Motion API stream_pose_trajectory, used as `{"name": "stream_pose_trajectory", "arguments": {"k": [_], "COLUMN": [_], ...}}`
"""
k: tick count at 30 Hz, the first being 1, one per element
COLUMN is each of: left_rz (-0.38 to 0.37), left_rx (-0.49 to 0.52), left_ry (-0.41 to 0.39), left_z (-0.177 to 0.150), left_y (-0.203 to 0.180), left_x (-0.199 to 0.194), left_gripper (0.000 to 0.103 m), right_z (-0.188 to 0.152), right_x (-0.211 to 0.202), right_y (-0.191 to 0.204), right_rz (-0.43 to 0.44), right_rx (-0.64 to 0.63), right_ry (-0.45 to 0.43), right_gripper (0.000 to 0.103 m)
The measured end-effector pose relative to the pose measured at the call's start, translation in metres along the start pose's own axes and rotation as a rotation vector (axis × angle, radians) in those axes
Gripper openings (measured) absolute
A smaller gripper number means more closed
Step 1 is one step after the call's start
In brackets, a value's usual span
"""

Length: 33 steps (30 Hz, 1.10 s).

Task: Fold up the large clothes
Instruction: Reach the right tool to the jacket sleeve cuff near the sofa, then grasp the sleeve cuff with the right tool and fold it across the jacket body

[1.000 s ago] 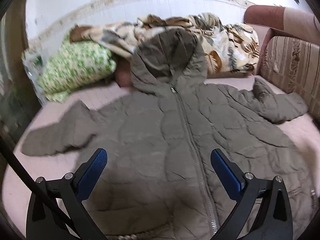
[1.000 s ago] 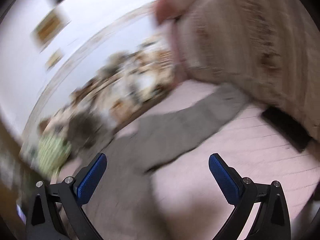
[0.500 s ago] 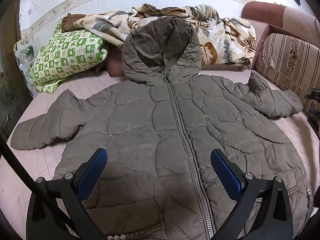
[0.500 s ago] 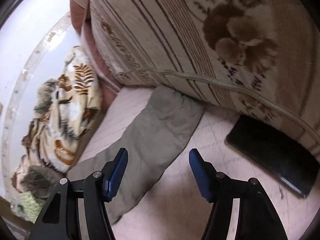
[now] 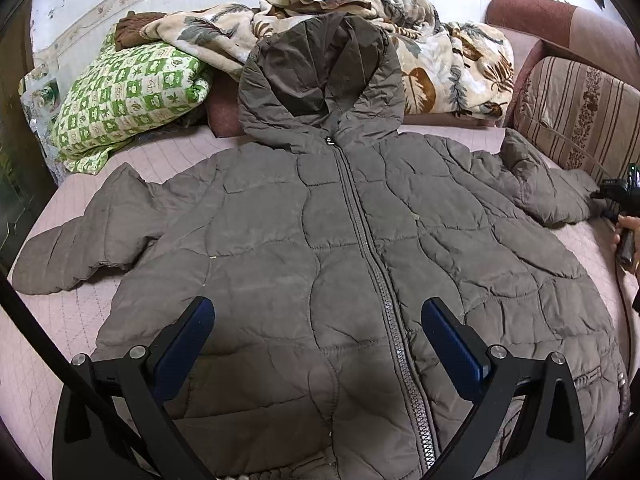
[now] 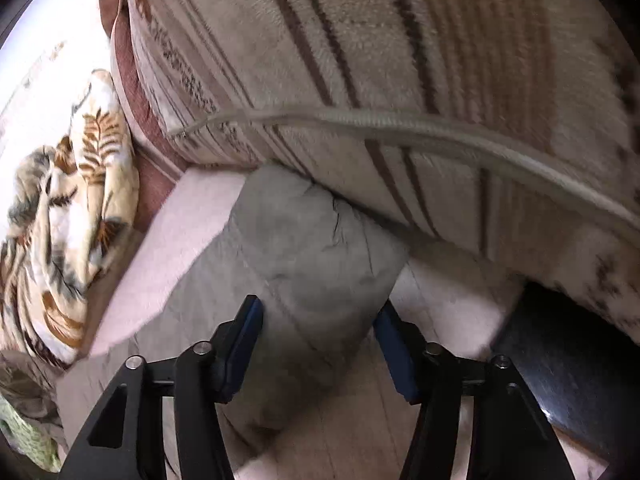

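A large grey-brown quilted hooded jacket [image 5: 320, 240] lies zipped and face up on a pink bed cover [image 5: 48, 340], its hood [image 5: 320, 80] resting against the bedding behind. Both sleeves are spread out to the sides. My left gripper [image 5: 318, 340] hovers open over the jacket's lower front, astride the zipper, holding nothing. My right gripper [image 6: 316, 328] is at the cuff end of the jacket's right sleeve [image 6: 312, 248]. Its jaws are closing, and the puffy sleeve bulges between the pads and touches both. In the left wrist view the right gripper [image 5: 616, 196] and a hand [image 5: 628, 232] show at that sleeve's tip.
A striped cushion [image 6: 400, 60] stands right behind the sleeve end. A flat black object [image 6: 568, 360] lies on the bed to the right of it. A leaf-print blanket [image 5: 440, 52] and a green checked pillow [image 5: 128, 96] are piled along the back wall.
The right gripper swung to the sleeve end, came down over it and narrowed its jaws around it. The left gripper hardly moved and stayed open.
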<state>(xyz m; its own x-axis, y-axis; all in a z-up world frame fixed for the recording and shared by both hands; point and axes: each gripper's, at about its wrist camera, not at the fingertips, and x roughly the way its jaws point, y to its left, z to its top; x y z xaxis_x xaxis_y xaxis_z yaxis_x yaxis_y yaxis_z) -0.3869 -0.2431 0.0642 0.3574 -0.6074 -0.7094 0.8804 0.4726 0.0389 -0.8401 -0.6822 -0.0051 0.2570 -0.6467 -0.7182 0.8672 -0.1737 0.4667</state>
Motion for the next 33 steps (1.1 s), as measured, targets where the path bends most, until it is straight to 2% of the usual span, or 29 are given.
{"name": "stream_pose_trajectory", "arguments": {"k": [1,4,11,15,22,26,30,33], "left_rz": [-0.002,-0.002,-0.002,-0.012,-0.007,0.007,0.003,0.002], "left_rx": [0.002,0.005,0.003,-0.012,-0.02,-0.02,-0.03,-0.033], "left_ry": [0.003,0.009,-0.028,-0.06,-0.07,-0.095,-0.098,-0.101], "left_z": [0.0,0.0,0.0,0.002,-0.001,0.0,0.001,0.0], "left_y": [-0.001,-0.003,-0.004,-0.001,0.001,0.004,0.007,0.008], "left_x": [0.001,0.002,-0.012,-0.023,-0.029,-0.034,-0.035,-0.037], "left_gripper": [0.103,0.103,0.103,0.103,0.103,0.103,0.103,0.103], "right_z": [0.001,0.0,-0.001,-0.002,-0.007,-0.014,-0.028,-0.048], "right_x": [0.002,-0.002,-0.061,-0.121,-0.231,-0.264,-0.279,-0.292], "right_y": [-0.001,-0.007,0.024,0.047,0.106,0.134,0.172,0.201], "right_rz": [-0.001,0.031,0.042,0.07,0.192,0.284,0.362,0.426], "right_rx": [-0.003,0.008,-0.054,-0.113,-0.23,-0.269,-0.324,-0.389], "right_ry": [0.003,-0.015,-0.135,-0.234,-0.402,-0.43,-0.425,-0.416], "right_gripper": [0.029,0.015,0.013,0.013,0.013,0.013,0.013,0.013]}}
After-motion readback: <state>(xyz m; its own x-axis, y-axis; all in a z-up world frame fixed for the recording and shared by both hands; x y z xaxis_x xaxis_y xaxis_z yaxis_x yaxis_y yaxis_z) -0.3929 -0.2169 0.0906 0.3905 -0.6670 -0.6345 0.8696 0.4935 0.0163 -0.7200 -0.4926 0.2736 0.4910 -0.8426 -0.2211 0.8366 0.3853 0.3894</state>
